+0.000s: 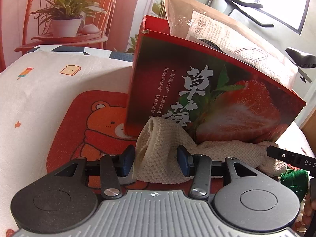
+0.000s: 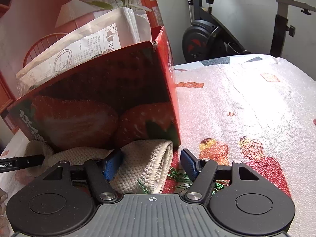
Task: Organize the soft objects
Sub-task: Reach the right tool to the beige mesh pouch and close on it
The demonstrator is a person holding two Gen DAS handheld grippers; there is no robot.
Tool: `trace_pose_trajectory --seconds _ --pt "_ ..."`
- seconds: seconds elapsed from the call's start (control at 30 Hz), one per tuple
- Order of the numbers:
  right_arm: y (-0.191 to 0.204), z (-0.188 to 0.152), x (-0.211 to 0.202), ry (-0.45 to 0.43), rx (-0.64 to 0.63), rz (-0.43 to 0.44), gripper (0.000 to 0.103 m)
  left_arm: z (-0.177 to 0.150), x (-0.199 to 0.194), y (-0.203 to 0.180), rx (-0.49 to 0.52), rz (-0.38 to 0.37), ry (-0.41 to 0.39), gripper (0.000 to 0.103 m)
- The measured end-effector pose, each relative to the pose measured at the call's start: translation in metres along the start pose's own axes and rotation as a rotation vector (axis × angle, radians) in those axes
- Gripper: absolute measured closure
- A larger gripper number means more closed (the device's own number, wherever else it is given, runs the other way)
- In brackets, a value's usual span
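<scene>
A cream knitted cloth [image 1: 164, 154] lies on the patterned cover in front of a red strawberry box [image 1: 213, 96]. My left gripper [image 1: 156, 163] is open, its blue pads on either side of one bunched end of the cloth. My right gripper [image 2: 152, 163] is open around the other end of the cloth [image 2: 146, 162], in front of the same box [image 2: 102, 102]. Its tip also shows in the left wrist view [image 1: 284, 158]. Something green [image 1: 294, 179] lies under the cloth's right end; green strands [image 2: 177, 177] show in the right wrist view.
Paper and plastic bags [image 1: 227, 33] stand in the box. The bed cover [image 2: 246, 102] stretches right of the box. A red chair with a potted plant [image 1: 67, 19] stands behind left. An exercise bike [image 2: 213, 35] stands behind right.
</scene>
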State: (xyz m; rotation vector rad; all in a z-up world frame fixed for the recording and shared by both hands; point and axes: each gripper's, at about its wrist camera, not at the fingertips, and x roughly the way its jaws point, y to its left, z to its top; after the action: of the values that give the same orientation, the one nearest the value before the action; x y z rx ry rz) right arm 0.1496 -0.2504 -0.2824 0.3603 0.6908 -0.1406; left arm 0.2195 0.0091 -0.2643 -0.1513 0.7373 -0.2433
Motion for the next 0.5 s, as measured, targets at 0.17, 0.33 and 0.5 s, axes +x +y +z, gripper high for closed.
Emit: trace_pose_trajectory --seconds 0.17,0.33,0.5 --pt "0.0015 -0.0024 -0.0010 -0.004 -0.023 0.000 0.041 -0.0065 -0.0021 0.0003 0.014 -0.002 -0.037 0.053" --pt "0.0001 -0.0017 0.0001 -0.003 -0.036 0.027 0.051 -0.0054 -0.0036 0.0008 0.017 -0.011 -0.038 0.054" --pt "-0.0013 -0.0019 -0.0014 0.000 -0.040 0.056 0.060 -0.0073 -0.0045 0.0011 0.016 -0.017 -0.042 0.054"
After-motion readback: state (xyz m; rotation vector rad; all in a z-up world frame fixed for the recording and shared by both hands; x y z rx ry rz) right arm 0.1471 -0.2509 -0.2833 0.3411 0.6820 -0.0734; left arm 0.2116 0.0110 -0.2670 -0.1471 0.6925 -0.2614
